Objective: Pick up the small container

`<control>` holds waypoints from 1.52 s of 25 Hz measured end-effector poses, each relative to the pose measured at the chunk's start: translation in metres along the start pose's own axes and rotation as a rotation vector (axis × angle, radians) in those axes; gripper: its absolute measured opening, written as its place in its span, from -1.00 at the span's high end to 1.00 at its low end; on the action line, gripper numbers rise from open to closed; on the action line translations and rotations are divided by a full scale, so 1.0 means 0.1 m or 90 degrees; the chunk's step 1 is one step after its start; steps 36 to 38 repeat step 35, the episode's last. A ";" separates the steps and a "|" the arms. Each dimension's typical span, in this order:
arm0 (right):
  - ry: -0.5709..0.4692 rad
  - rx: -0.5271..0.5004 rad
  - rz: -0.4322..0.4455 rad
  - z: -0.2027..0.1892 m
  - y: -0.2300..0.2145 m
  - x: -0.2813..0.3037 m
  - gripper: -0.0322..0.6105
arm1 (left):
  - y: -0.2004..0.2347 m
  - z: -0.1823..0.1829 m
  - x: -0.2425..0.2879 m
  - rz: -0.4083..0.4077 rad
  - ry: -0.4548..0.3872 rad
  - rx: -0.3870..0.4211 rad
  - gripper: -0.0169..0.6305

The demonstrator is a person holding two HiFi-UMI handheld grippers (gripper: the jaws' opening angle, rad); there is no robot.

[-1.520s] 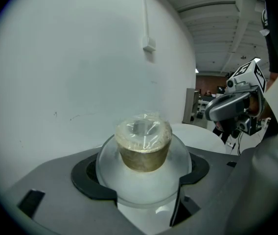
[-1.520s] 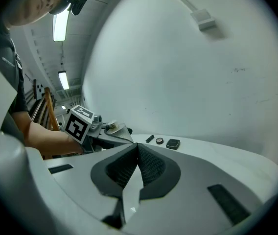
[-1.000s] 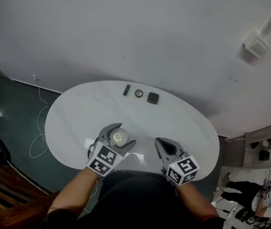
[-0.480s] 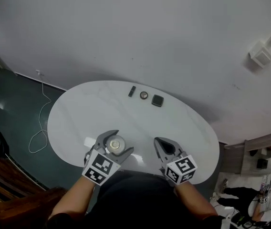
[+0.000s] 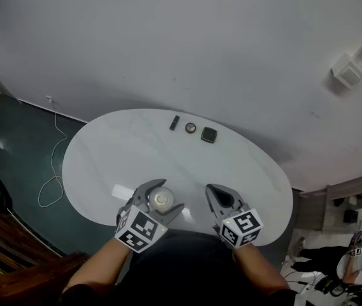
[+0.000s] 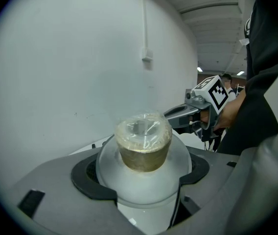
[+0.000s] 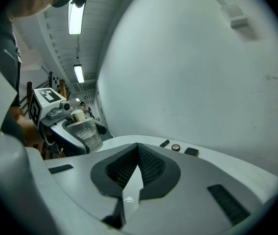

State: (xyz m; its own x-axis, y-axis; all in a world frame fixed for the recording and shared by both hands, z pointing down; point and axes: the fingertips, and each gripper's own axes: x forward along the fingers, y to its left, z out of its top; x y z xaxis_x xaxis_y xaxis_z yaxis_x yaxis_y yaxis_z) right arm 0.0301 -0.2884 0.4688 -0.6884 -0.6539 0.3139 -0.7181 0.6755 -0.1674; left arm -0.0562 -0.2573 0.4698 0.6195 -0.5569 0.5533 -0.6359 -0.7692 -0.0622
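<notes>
The small container (image 5: 162, 199) is a frosted clear jar with a tan, plastic-wrapped top (image 6: 144, 143). It sits between the jaws of my left gripper (image 5: 162, 198), which is shut on its rounded body (image 6: 144, 177), over the near part of the white oval table (image 5: 117, 152). From the right gripper view the jar (image 7: 86, 132) shows at the left, held in the left gripper (image 7: 75, 131). My right gripper (image 5: 220, 199) is beside it to the right, jaws shut together (image 7: 138, 169) with nothing in them.
At the table's far edge lie a small dark bar (image 5: 174, 122), a round brown disc (image 5: 190, 127) and a dark square piece (image 5: 209, 134). A white cable (image 5: 52, 171) trails on the dark floor at the left. A white wall rises behind the table.
The left gripper, still shut on the container, has drifted slightly nearer the table's front edge and a little rightward. The right gripper has barely moved.
</notes>
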 end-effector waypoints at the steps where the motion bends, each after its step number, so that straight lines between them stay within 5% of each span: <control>1: -0.001 -0.001 -0.002 0.00 0.00 -0.01 0.91 | 0.01 0.01 0.01 0.001 -0.001 0.003 -0.13; 38: -0.001 -0.001 -0.001 0.02 0.04 -0.04 0.91 | 0.12 0.09 0.07 0.004 -0.005 0.017 -0.13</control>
